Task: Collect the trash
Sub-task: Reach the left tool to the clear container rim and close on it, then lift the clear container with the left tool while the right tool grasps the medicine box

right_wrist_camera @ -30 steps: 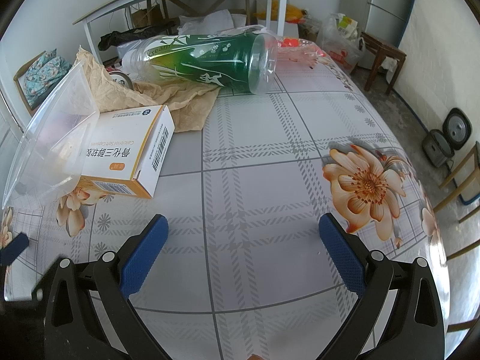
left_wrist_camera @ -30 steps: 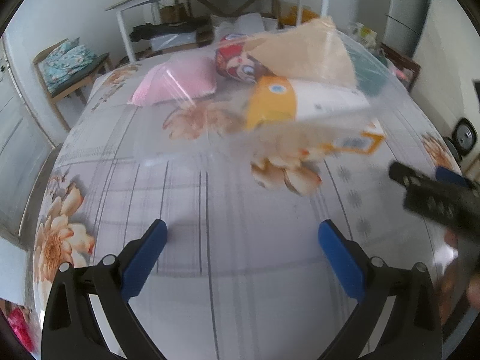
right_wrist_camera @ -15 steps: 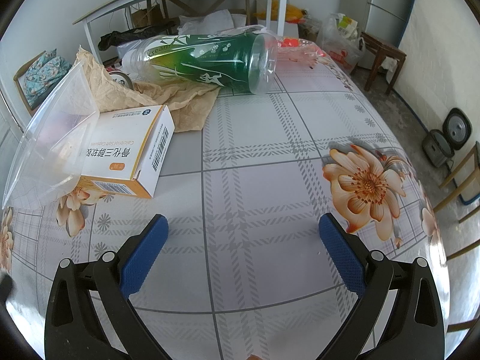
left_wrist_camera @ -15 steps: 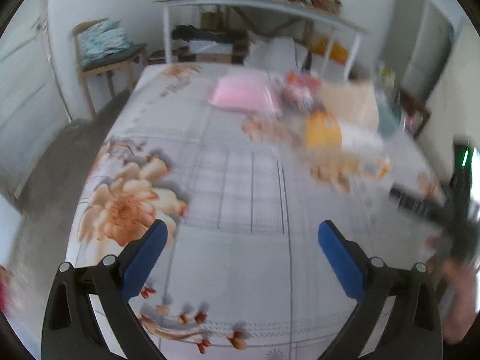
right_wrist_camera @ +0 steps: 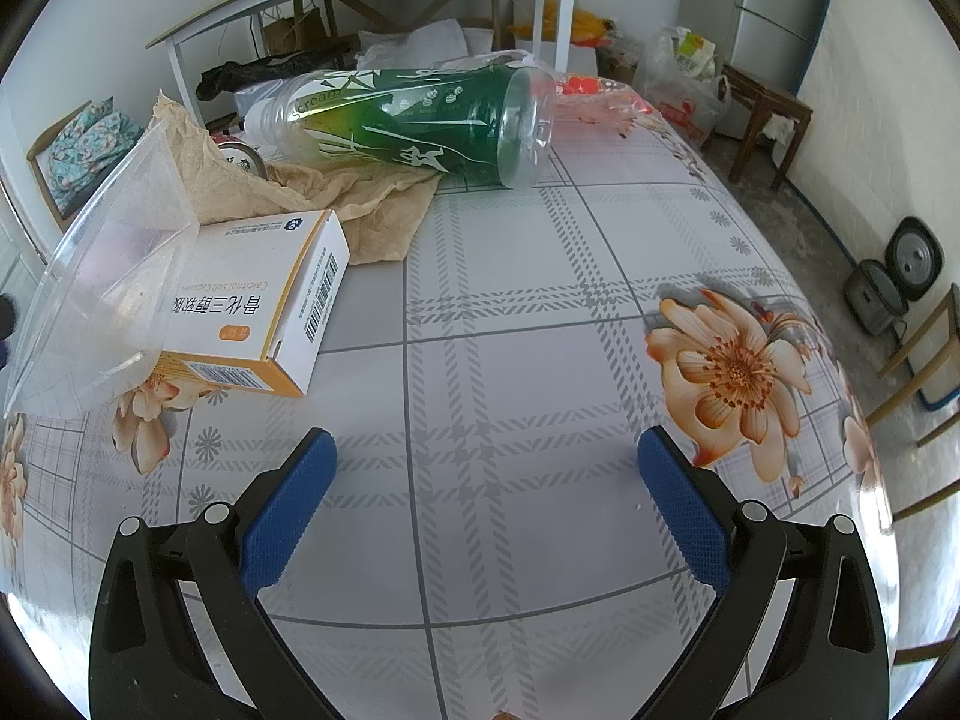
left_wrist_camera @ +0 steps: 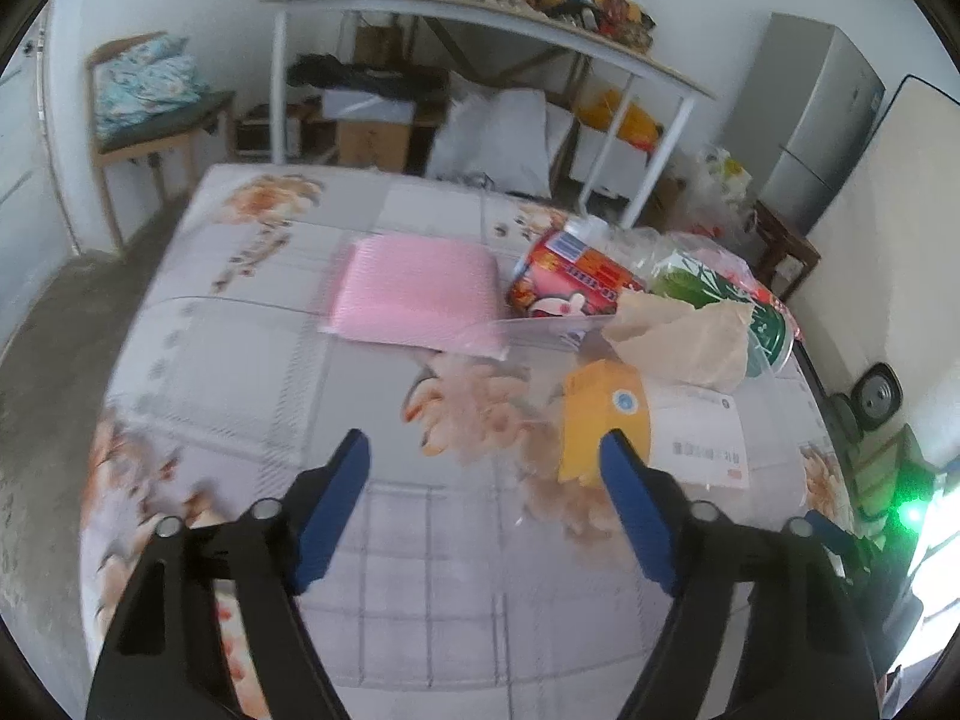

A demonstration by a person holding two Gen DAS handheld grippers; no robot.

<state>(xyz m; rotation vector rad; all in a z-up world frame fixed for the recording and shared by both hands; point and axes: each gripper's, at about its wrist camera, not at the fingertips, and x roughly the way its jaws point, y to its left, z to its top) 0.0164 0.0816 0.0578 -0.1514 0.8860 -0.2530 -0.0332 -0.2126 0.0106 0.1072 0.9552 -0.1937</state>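
Trash lies on a floral tablecloth [right_wrist_camera: 510, 360]. A white and orange medicine box [right_wrist_camera: 252, 312] lies left, partly under a clear plastic bag [right_wrist_camera: 102, 276]. Crumpled brown paper [right_wrist_camera: 336, 192] and a green plastic cup [right_wrist_camera: 420, 126] on its side lie behind it. In the left wrist view I see the same box [left_wrist_camera: 654, 426], the brown paper [left_wrist_camera: 678, 336], the cup [left_wrist_camera: 762, 324], a red snack pack [left_wrist_camera: 570, 282] and a pink pad [left_wrist_camera: 420, 294]. My left gripper [left_wrist_camera: 483, 471] is open and empty above the table. My right gripper [right_wrist_camera: 483, 474] is open and empty, low over the cloth.
A white-framed desk [left_wrist_camera: 480, 18] stands behind the table with boxes and bags under it. A chair with a cushion [left_wrist_camera: 150, 96] is at the far left. A fridge [left_wrist_camera: 822, 120] and a wooden stool [right_wrist_camera: 768, 114] stand at the right. The table edge [right_wrist_camera: 864, 420] drops off at the right.
My left gripper has swung up and back from the clear bag, so the whole table now shows. The right gripper has not moved.
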